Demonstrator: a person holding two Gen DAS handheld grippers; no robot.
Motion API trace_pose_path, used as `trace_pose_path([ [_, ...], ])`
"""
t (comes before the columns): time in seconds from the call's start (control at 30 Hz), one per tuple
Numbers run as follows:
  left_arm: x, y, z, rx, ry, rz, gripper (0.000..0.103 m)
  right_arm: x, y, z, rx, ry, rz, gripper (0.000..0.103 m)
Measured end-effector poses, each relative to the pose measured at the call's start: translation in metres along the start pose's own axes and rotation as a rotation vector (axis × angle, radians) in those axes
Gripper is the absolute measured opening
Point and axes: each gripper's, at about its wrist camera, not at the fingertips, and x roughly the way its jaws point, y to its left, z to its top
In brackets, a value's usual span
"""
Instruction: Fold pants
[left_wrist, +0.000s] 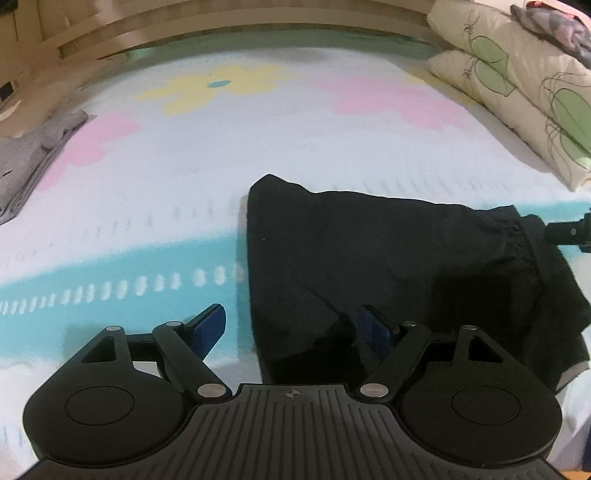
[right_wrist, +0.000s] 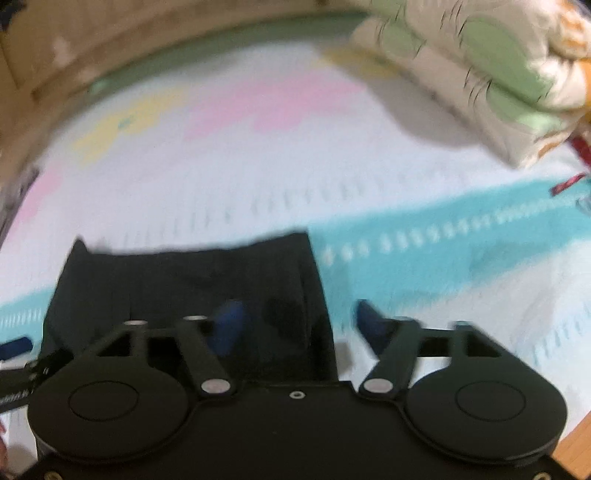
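Note:
Black pants (left_wrist: 388, 258) lie folded into a compact bundle on the pastel bed sheet (left_wrist: 258, 147). My left gripper (left_wrist: 291, 326) is open, its jaws straddling the bundle's left edge: one blue pad over the sheet, the other over the black cloth. The right wrist view is blurred. There the pants (right_wrist: 184, 277) sit low left, and my right gripper (right_wrist: 299, 323) is open astride their right edge, with nothing pinched. Part of the right gripper (left_wrist: 569, 232) shows at the bundle's far right corner. A blue pad of the left gripper (right_wrist: 14, 347) shows at the left edge.
A folded grey garment (left_wrist: 29, 166) lies at the left side of the bed. Two floral pillows (left_wrist: 517, 92) are stacked at the back right, also in the right wrist view as pillows (right_wrist: 480, 74). A wooden bed frame (left_wrist: 221, 26) runs along the back.

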Motion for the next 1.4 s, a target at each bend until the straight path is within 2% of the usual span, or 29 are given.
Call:
trace_pose_path([
  [0.07, 0.01, 0.001, 0.002, -0.005, 0.033, 0.009, 0.078, 0.003, 0.006, 0.002, -0.01, -0.008, 0.004, 0.084],
  [0.17, 0.023, 0.006, -0.001, -0.038, 0.07, -0.018, 0.081, 0.022, 0.014, 0.006, -0.032, 0.05, 0.01, 0.084],
  [0.23, 0.031, 0.01, 0.0, -0.058, 0.088, -0.036, 0.092, 0.038, 0.018, 0.005, -0.034, 0.094, -0.004, 0.084],
  [0.3, 0.04, 0.013, 0.002, -0.074, 0.102, -0.04, 0.099, 0.053, 0.019, 0.004, -0.038, 0.138, -0.027, 0.084],
  [0.37, 0.045, 0.013, 0.003, -0.082, 0.105, -0.043, 0.103, 0.065, 0.018, -0.001, -0.03, 0.163, -0.041, 0.089],
  [0.4, 0.046, 0.011, 0.004, -0.079, 0.107, -0.039, 0.103, 0.068, 0.017, -0.002, -0.024, 0.157, -0.042, 0.093],
  [0.57, 0.044, 0.01, 0.003, -0.066, 0.111, -0.072, 0.102, 0.067, 0.021, -0.001, -0.038, 0.159, -0.046, 0.095],
  [0.87, 0.042, 0.018, -0.005, -0.07, 0.112, -0.115, 0.102, 0.049, -0.009, -0.009, 0.028, 0.214, 0.098, 0.096],
  [0.97, 0.039, 0.015, -0.008, -0.063, 0.117, -0.129, 0.102, 0.042, -0.019, -0.017, 0.043, 0.244, 0.153, 0.103],
  [1.03, 0.034, 0.012, -0.01, -0.052, 0.114, -0.133, 0.102, 0.039, -0.023, -0.022, 0.03, 0.265, 0.186, 0.103],
  [1.23, 0.035, 0.015, -0.01, -0.08, 0.107, -0.146, 0.102, 0.036, -0.019, -0.03, -0.086, 0.273, 0.207, 0.103],
  [1.4, 0.036, 0.013, -0.009, -0.087, 0.108, -0.134, 0.102, 0.038, -0.026, -0.022, -0.021, 0.304, 0.226, 0.103],
])
